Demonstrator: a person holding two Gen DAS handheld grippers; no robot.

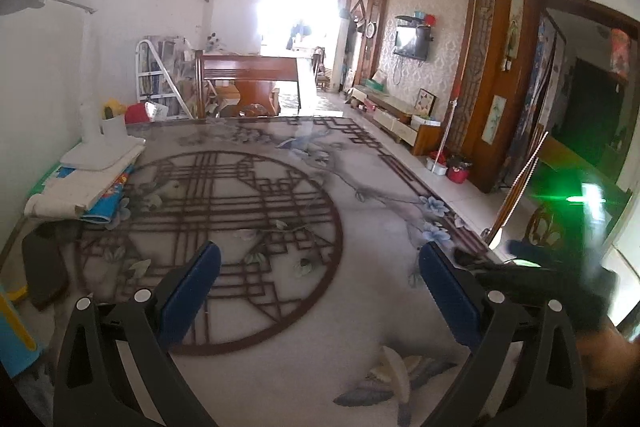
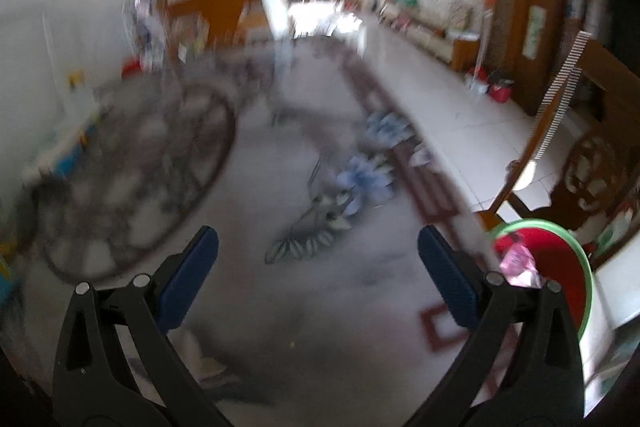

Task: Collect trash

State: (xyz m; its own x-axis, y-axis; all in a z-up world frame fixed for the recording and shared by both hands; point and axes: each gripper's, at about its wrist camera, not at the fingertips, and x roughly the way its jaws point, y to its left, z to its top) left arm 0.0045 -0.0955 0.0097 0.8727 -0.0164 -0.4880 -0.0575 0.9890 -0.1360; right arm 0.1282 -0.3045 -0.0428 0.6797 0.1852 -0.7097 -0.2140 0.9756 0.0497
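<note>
bin (image 2: 568, 267): round, red inside, with a light green rim; only part of it shows at the lower right of the right wrist view, behind the right finger of the gripper.
bin pose: upright, mouth open upward, standing off the right edge of the desk; its base is hidden.
trash (image 2: 518, 263): a crumpled pink and white wrapper or bag.
trash place: inside the bin, against the near left wall, just under the rim.
trash state: loose and rumpled; blur hides any print or finer detail.
</note>
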